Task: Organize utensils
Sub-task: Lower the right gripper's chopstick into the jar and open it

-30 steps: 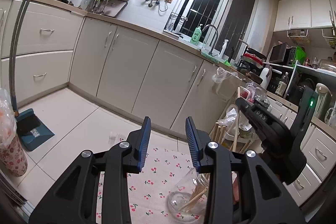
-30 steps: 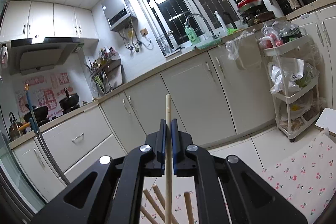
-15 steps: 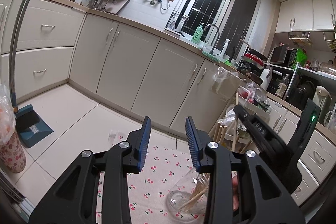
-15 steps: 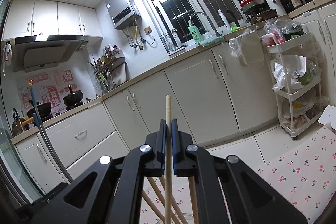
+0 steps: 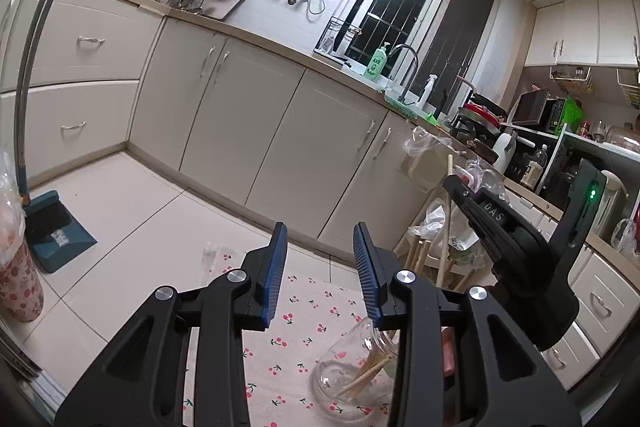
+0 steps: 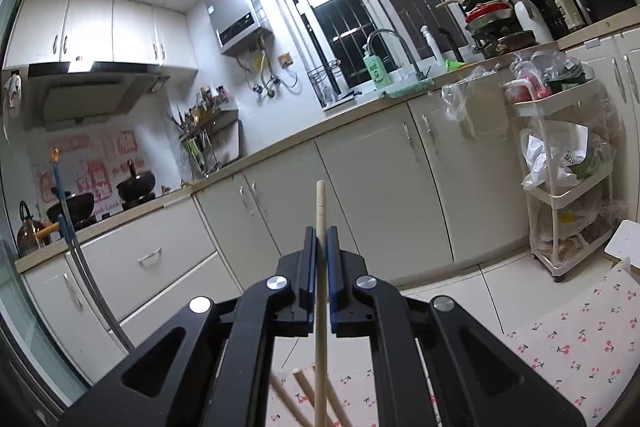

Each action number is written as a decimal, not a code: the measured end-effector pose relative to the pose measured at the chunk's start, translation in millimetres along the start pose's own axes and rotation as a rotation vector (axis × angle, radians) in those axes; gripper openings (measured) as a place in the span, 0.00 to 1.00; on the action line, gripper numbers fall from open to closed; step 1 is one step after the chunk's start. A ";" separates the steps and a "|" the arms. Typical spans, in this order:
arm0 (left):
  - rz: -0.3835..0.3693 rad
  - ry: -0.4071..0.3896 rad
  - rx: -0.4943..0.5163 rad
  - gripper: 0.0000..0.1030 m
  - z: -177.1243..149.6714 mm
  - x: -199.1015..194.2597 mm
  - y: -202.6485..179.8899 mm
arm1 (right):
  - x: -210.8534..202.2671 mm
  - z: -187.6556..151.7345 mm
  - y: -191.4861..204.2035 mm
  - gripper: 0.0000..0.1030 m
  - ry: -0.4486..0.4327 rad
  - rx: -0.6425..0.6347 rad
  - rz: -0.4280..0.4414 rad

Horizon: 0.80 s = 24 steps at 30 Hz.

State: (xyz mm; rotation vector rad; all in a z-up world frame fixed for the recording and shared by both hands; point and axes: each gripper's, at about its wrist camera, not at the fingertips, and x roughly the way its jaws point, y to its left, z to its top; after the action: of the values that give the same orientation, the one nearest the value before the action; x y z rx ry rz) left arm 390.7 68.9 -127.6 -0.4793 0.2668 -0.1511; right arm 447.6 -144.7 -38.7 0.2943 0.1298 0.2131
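My right gripper is shut on a pale wooden chopstick that stands upright between its blue pads. Other chopsticks lean just below it. In the left wrist view the right gripper holds that chopstick over a clear glass jar with several chopsticks in it. The jar stands on a cherry-print cloth. My left gripper is open and empty, just left of the jar.
White kitchen cabinets line the far wall. A dustpan and broom handle stand at left. A white storage cart with bags stands at right. The cloth also shows in the right wrist view.
The right gripper has sunk lower with the chopstick, toward the jar. The left gripper has stayed open and nearly still.
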 end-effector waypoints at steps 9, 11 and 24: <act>-0.001 0.003 -0.012 0.32 -0.2 -1.2 -0.8 | -1.7 -15.9 -0.1 0.06 0.066 -0.008 0.001; -0.001 0.002 -0.012 0.32 0.2 -1.0 0.6 | -8.4 -19.7 2.6 0.06 0.054 -0.027 0.002; 0.005 0.007 -0.012 0.34 -1.8 -1.0 1.7 | -23.1 -24.5 -2.9 0.06 0.035 -0.055 0.016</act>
State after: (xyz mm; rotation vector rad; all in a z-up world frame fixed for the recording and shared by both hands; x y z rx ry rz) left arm 389.4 69.9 -129.7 -0.4899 0.2762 -0.1464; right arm 421.9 -145.9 -60.6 0.2370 0.1556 0.2371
